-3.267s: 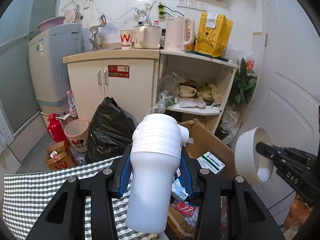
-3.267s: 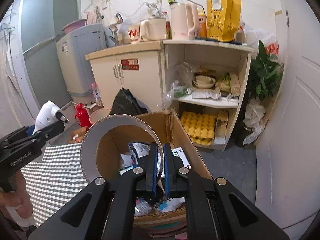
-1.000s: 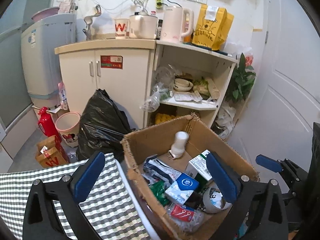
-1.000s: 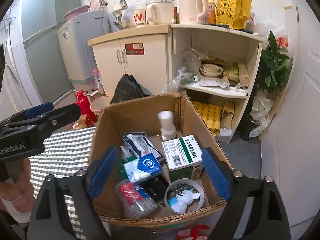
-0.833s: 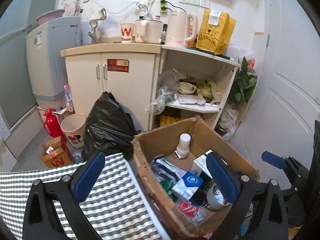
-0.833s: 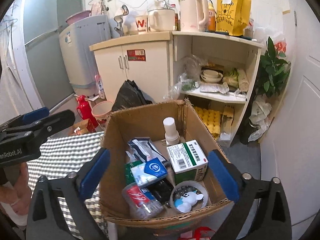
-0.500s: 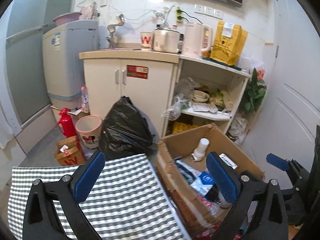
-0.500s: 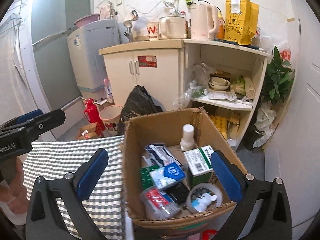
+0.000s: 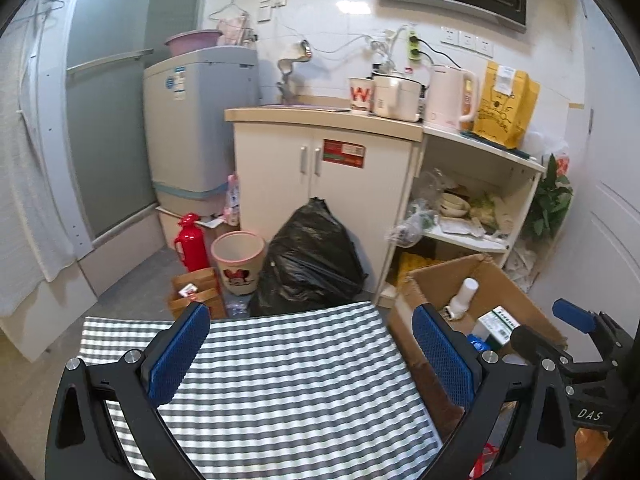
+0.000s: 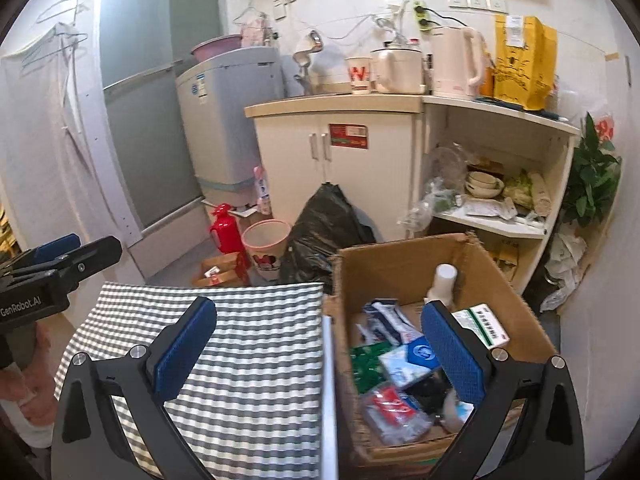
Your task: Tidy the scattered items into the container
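Hovering with jaws spread and empty above the bare checked tablecloth [image 10: 248, 344], the left gripper [image 9: 312, 354] and right gripper [image 10: 320, 348] suggest tidying is done, the items lying in the cardboard box [image 10: 404, 264] at the table's right edge.

- Left gripper [image 9: 310, 354]: black plastic frame, Y-shaped arms, blue textured pads [image 9: 178, 354] on inner faces.
- Silver screws at finger joints, both units.
- Right gripper [image 10: 320, 350]: same build, black w/ blue pads.
- Markings: "GenRobot.AI" in white on left unit body; "DAS" on right unit.
- Blue tip caps visible on opposite-unit fingers.
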Motion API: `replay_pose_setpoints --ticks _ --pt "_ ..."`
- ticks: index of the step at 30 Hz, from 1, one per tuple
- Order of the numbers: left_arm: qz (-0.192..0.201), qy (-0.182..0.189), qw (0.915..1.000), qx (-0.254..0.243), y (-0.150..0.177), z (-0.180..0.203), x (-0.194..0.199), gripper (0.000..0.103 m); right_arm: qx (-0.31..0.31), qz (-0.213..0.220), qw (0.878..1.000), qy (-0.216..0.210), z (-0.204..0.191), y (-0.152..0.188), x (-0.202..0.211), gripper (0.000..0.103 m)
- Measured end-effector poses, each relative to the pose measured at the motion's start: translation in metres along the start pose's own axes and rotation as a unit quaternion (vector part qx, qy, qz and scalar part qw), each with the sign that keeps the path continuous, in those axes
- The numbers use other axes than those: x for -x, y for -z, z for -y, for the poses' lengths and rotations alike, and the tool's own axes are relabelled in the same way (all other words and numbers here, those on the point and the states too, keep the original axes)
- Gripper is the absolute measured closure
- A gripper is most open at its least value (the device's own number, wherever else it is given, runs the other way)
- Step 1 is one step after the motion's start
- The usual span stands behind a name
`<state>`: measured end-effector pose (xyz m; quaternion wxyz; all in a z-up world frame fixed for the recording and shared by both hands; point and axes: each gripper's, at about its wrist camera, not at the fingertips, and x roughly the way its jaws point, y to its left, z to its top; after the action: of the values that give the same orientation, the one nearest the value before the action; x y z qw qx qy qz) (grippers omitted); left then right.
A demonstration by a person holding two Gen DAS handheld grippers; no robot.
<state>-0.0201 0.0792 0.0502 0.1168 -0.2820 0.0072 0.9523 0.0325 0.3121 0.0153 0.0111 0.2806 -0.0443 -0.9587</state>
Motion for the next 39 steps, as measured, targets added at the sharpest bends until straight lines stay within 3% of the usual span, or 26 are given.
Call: replay_pose_setpoints --ticks 9,22,39 --pt "-0.001 -0.045 0.9989 0.011 0.011 -0.049 0.026 0.000 0.029 0.000 0.999 -0.027 -0.056 0.002 0.000 0.000" --pt "-0.010 -0.074 0.9959 0.053 0.033 -0.103 0.052 0.000 0.049 -0.001 0.997 -0.051 -0.102 0.005 0.001 0.000" --pt "-0.035 -0.090 0.9927 0.073 0.052 -0.135 0.030 0.000 0.055 -0.027 0.996 -0.061 -0.125 0.017 -0.033 0.000"
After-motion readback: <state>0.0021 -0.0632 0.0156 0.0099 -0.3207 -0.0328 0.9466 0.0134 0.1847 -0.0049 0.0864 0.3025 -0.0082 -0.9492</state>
